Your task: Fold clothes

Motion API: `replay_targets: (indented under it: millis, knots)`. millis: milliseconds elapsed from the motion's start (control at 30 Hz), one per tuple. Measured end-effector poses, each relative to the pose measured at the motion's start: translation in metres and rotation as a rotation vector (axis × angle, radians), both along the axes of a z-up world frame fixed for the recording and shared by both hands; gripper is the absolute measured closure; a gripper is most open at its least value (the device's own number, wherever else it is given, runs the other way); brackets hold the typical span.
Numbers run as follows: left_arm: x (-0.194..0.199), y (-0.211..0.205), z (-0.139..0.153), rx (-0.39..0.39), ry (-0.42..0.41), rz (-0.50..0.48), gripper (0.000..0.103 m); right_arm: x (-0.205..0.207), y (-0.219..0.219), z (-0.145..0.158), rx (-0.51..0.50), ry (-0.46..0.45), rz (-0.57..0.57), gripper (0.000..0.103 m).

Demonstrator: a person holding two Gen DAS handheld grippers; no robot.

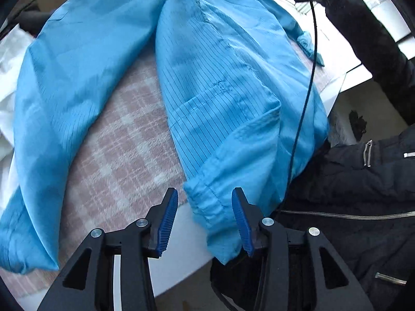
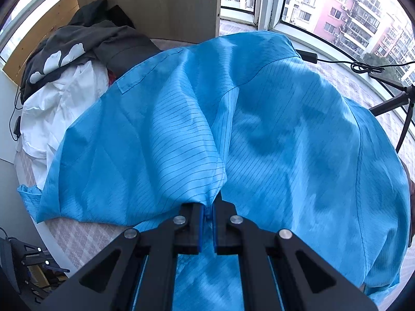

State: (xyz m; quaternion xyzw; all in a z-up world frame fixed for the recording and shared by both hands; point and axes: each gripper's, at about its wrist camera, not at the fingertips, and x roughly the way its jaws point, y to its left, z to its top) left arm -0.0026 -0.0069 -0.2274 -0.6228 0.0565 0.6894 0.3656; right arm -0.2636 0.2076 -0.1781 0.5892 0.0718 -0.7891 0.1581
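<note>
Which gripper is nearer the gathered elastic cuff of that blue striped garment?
Left. The left gripper stands open around the gathered elastic cuff; the right gripper is shut on another bunch of the garment.

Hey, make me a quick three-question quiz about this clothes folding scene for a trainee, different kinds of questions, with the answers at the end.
1. True or false: the right gripper is shut on the blue garment.
2. Which part of the blue garment lies between the open jaws of the left gripper? A) the collar B) an elastic cuff C) a pocket flap
3. Fill the gap: the blue garment lies on a pink and white ______ cloth.

Key: 1 true; 2 B; 3 checked.
</note>
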Motion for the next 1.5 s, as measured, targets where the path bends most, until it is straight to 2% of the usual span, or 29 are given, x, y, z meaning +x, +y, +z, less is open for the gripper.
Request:
replay_targets:
  millis: [133,300,367,467,533,700,833,933,1000,1033,1067,1100,1167,1200,1267,1367,1433,1500]
  knots:
    - [0.001,0.007,-0.016,-0.071,0.009,-0.026,0.058,0.002,-0.006,0.000,0.018,0.006,0.013,0.098]
    - [-0.005,0.043,-0.038,-0.085,0.003,-0.034,0.061,0.006,-0.010,-0.001,0.036,0.006,0.020,0.098]
    - [-0.006,0.049,-0.039,-0.121,0.028,-0.015,0.080,0.006,-0.011,-0.001,0.042,0.005,0.017,0.098]
    - [-0.002,0.037,-0.031,-0.133,0.052,0.049,0.086,0.007,-0.012,0.001,0.042,0.006,0.008,0.098]
    - [0.005,0.017,-0.016,-0.097,0.075,0.116,0.086,0.009,-0.016,0.006,0.037,0.016,0.012,0.098]
    - [0.041,-0.068,0.025,-0.030,0.094,0.368,0.086,0.010,-0.043,0.026,-0.015,0.046,0.046,0.098]
    - [0.089,-0.134,0.046,-0.028,0.118,0.545,0.086,0.011,-0.090,0.041,-0.058,0.077,0.101,0.098]
    - [0.118,-0.177,0.042,-0.034,0.101,0.662,0.088,0.012,-0.135,0.041,-0.084,0.080,0.154,0.098]
    - [0.127,-0.194,0.021,-0.035,0.044,0.712,0.087,0.014,-0.165,0.036,-0.090,0.075,0.191,0.098]
    - [0.129,-0.202,0.011,-0.057,0.012,0.726,0.082,0.017,-0.180,0.026,-0.071,0.062,0.214,0.098]
    - [0.129,-0.208,0.001,-0.094,-0.015,0.738,0.084,0.020,-0.194,0.014,-0.039,0.046,0.233,0.098]
    - [0.130,-0.213,-0.008,-0.133,-0.034,0.744,0.086,0.023,-0.205,0.001,-0.004,0.030,0.244,0.098]
    - [0.131,-0.223,-0.010,-0.163,-0.035,0.751,0.086,0.027,-0.220,-0.022,0.045,-0.014,0.262,0.094]
    - [0.131,-0.230,-0.006,-0.167,-0.025,0.749,0.086,0.028,-0.226,-0.032,0.067,-0.038,0.271,0.092]
    - [0.126,-0.243,0.013,-0.225,0.034,0.750,0.086,0.031,-0.228,-0.043,0.078,-0.079,0.272,0.088]
    - [0.099,-0.246,0.048,-0.286,0.157,0.675,0.081,0.035,-0.216,-0.037,0.022,-0.134,0.257,0.088]
    - [0.073,-0.238,0.061,-0.312,0.219,0.586,0.074,0.041,-0.205,-0.024,-0.034,-0.173,0.253,0.087]
    - [0.046,-0.228,0.068,-0.333,0.267,0.490,0.073,0.050,-0.193,-0.007,-0.070,-0.181,0.254,0.085]
